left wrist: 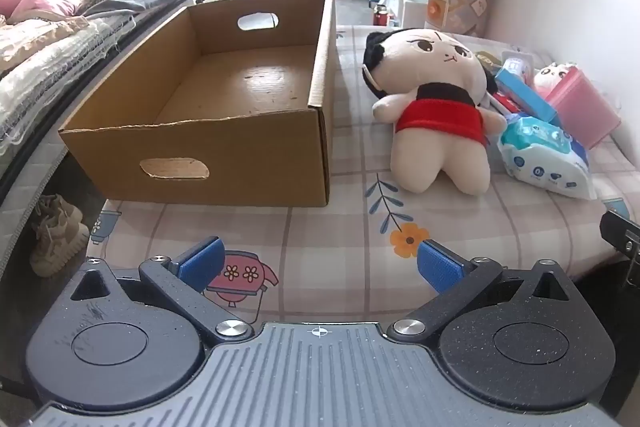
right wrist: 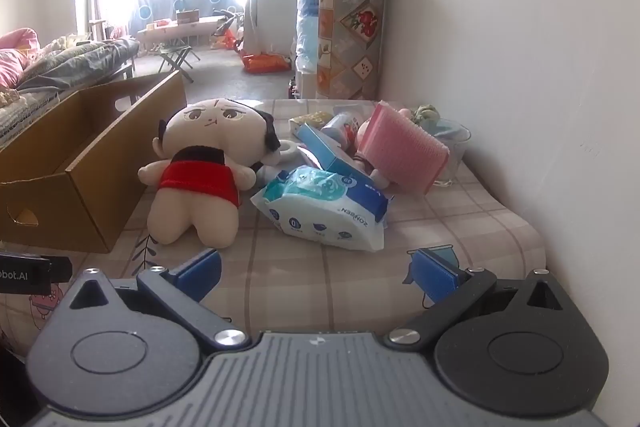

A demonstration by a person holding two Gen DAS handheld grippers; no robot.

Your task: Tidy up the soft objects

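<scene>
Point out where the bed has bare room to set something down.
Free: the checked sheet between both open grippers and the plush doll, in front of the cardboard box, whose inside is empty. Crowded: wipes pack, blue carton and pink box piled by the wall.

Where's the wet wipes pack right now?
In both wrist views the wet wipes pack lies on the checked bedcover, just right of the plush doll, in front of the pink box.

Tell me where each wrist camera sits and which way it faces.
Left wrist: on the left gripper, low over the checked bedspread, facing the empty brown cardboard box; its open blue-padded fingers show.
Right wrist: on the right gripper, facing the white-and-blue wipes pack; open fingers show.
Shared: box, wipes, cream plush doll in red dress.
</scene>
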